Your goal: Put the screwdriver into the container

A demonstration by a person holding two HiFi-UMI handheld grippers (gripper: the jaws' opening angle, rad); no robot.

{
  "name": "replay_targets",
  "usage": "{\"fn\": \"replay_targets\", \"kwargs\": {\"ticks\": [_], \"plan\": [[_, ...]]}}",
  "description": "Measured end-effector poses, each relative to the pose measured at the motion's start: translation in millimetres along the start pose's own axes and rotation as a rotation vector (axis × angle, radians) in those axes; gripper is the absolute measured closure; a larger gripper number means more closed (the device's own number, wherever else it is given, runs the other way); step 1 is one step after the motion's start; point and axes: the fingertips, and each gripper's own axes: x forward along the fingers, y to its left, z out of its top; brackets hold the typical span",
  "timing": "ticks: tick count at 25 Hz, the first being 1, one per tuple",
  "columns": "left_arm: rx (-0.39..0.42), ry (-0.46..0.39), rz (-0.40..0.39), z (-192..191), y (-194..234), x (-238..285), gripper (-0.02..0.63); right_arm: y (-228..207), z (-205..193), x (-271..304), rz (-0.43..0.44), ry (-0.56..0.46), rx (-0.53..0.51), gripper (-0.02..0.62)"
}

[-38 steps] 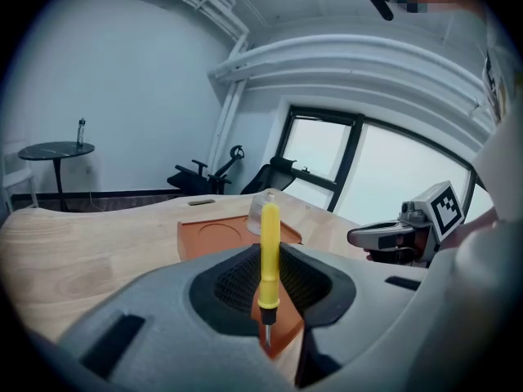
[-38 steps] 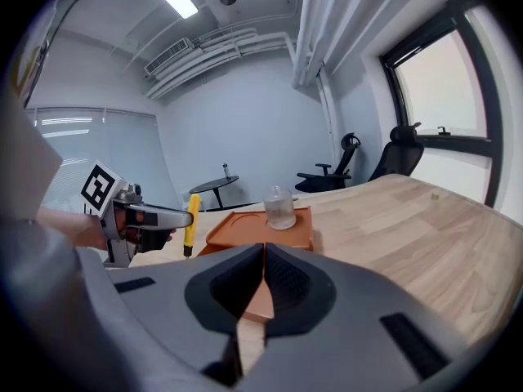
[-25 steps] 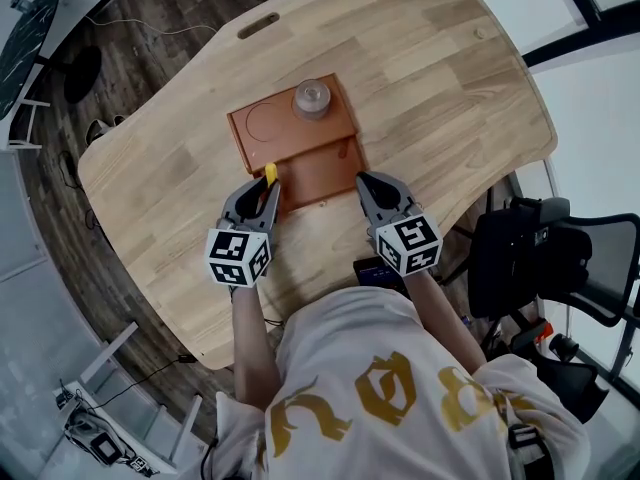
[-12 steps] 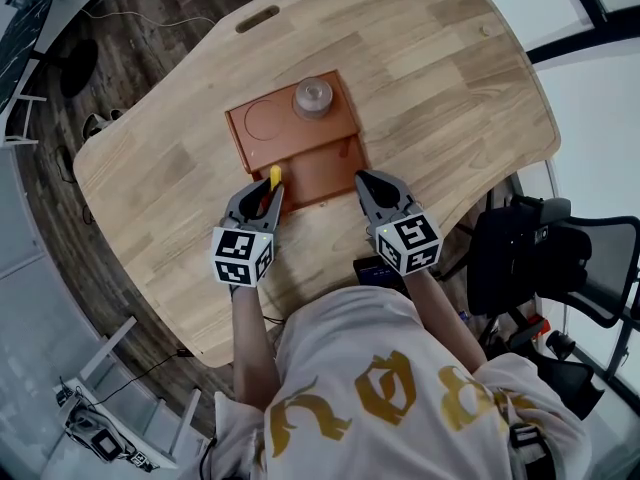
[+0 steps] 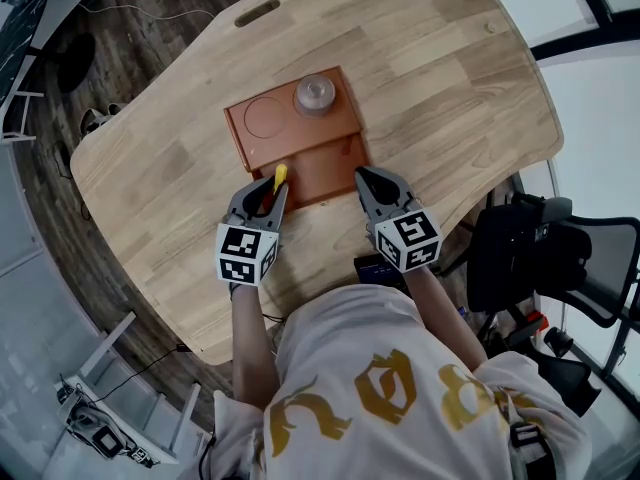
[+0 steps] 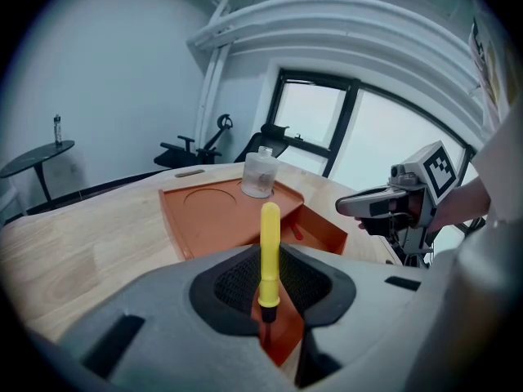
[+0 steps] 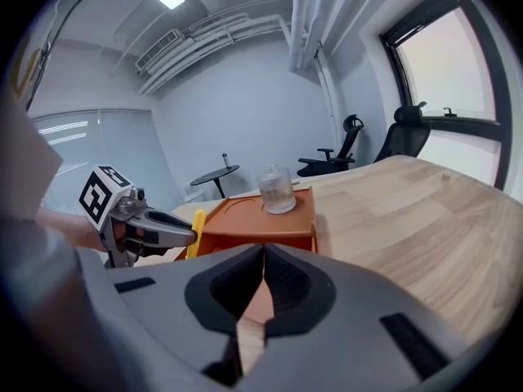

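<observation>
- Tongs first: your left gripper [image 5: 268, 190] is clamped on the screwdriver [image 5: 279, 176], pinching the thin shaft just below the handle. Your right gripper [image 5: 365, 181] is pressed together on nothing.
- That tool hangs right over the near-left rim of the orange container [image 5: 300, 138], not clearly inside it.
- Let go here and I'd guess it clips the rim and rolls out onto the table [image 5: 430, 78].
- With such a skinny grip point, the handle could also swivel mid-move.
- Looks-wise: 1 slim yellow handle, black collar, dark narrow shaft, sticking out past the jaws.
</observation>
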Motion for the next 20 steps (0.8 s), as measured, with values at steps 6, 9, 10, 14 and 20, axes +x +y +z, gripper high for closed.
{"fn": "replay_targets", "kwargs": {"ticks": [6, 9, 10, 14, 20], "plan": [[0.029, 0.03, -0.022, -0.9, -2.9, 5.4, 0.535, -0.7, -4.9, 1.5, -0.003, 0.019, 0.003, 0.583], [0.06, 0.054, -0.03, -1.3, -5.9, 8.8, 0.535, -1.5, -4.8, 2.0, -0.003, 0.02, 0.004, 0.583], [0.067, 0.06, -0.031, -1.4, -6.8, 10.2, 0.535, -1.8, -4.9, 2.2, -0.001, 0.02, 0.005, 0.583], [0.112, 0.093, -0.033, -1.4, -12.5, 16.2, 0.535, -3.9, -6.7, 3.6, 0.003, 0.026, 0.003, 0.583], [0.182, 0.168, -0.023, -9.4, -15.8, 23.5, 0.535, -4.1, -7.4, 6.9, 0.008, 0.033, -0.001, 0.583]]}}
